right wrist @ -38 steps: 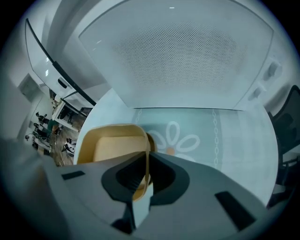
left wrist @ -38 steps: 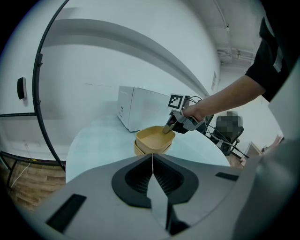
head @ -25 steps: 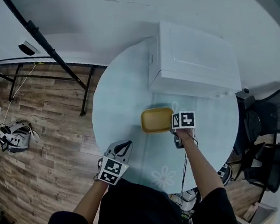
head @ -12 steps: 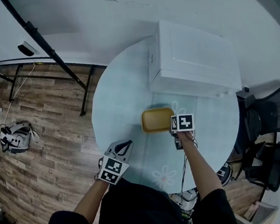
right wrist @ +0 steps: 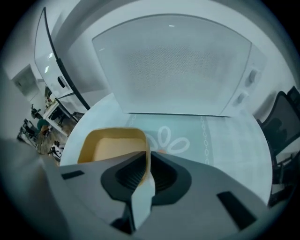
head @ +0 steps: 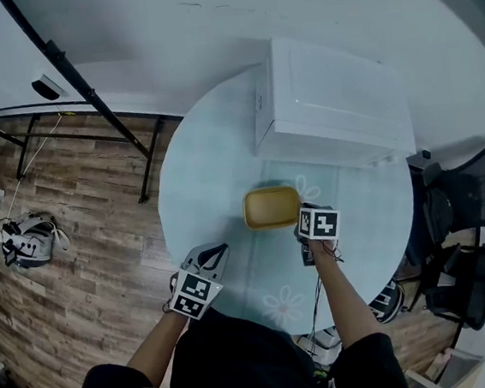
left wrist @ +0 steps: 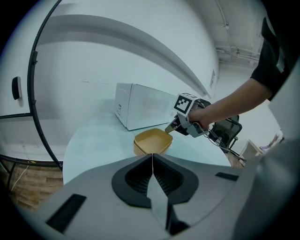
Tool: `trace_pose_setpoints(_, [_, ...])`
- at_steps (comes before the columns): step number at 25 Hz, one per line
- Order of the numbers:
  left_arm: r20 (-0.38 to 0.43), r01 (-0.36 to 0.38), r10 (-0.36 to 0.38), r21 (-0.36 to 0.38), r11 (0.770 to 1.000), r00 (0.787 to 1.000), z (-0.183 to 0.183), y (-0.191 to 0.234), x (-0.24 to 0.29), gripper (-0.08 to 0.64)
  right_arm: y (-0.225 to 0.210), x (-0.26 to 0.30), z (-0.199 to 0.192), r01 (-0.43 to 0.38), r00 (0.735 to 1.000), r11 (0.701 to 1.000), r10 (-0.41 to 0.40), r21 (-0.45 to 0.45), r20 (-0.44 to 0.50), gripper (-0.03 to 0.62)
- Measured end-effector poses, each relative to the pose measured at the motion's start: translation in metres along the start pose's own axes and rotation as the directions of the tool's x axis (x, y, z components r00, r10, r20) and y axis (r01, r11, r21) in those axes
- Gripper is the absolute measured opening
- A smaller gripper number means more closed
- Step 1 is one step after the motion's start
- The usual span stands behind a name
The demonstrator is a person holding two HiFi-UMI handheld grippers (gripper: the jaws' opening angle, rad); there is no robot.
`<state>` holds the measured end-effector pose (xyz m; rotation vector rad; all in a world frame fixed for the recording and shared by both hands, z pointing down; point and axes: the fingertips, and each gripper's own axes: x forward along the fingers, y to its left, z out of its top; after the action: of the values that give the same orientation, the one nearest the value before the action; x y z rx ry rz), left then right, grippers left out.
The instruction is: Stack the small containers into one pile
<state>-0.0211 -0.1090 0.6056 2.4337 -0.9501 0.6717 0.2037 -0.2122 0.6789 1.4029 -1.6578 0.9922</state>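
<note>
One yellow container pile sits mouth-up, its long axis left-right

This looks like an office or lab room set up for recording rather than a home. A round pale-blue table with a printed flower pattern stands on a brown wood-plank floor against plain white walls. Black mesh swivel office chairs crowd the right side. To the left, a black metal stand with splayed legs leans by the wall, with thin cables and a grey bag on the floor.
</note>
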Motion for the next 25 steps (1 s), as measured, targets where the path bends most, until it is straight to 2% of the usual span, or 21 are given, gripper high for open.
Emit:
trace_pose_setpoints(3, [0.007,-0.004,0.004,0.011,1.0,1.0,0.003,-0.002,-0.001,0.015,-0.005,-0.016,-0.004,0.017,0.997,0.999,-0.02,0.034,0.071,0.037])
trace_pose_setpoints(6, [0.016,-0.003,0.003,0.027,1.0,1.0,0.009,-0.007,-0.003,0.015,-0.005,-0.036,-0.007,-0.036,0.985,0.994,0.018,0.104,0.17,0.035])
trace_pose_setpoints(13, [0.057,-0.009,0.005,0.078,0.997,0.998,0.03,-0.024,-0.006,0.015,0.001,-0.097,-0.022,-0.2,0.915,0.962,0.115,0.186,0.388,0.023])
trace_pose_setpoints(21, [0.096,-0.029,0.02,0.089,0.996,0.995,0.045,-0.041,-0.012,0.015,0.034,-0.175,-0.029,-0.164,0.81,0.986,0.127,0.014,0.573,0.023])
trace_pose_setpoints(25, [0.114,-0.034,0.022,0.104,0.994,0.993,0.052,-0.048,-0.014,0.015,0.047,-0.188,-0.041,-0.178,0.798,0.984,0.147,-0.005,0.585,0.023])
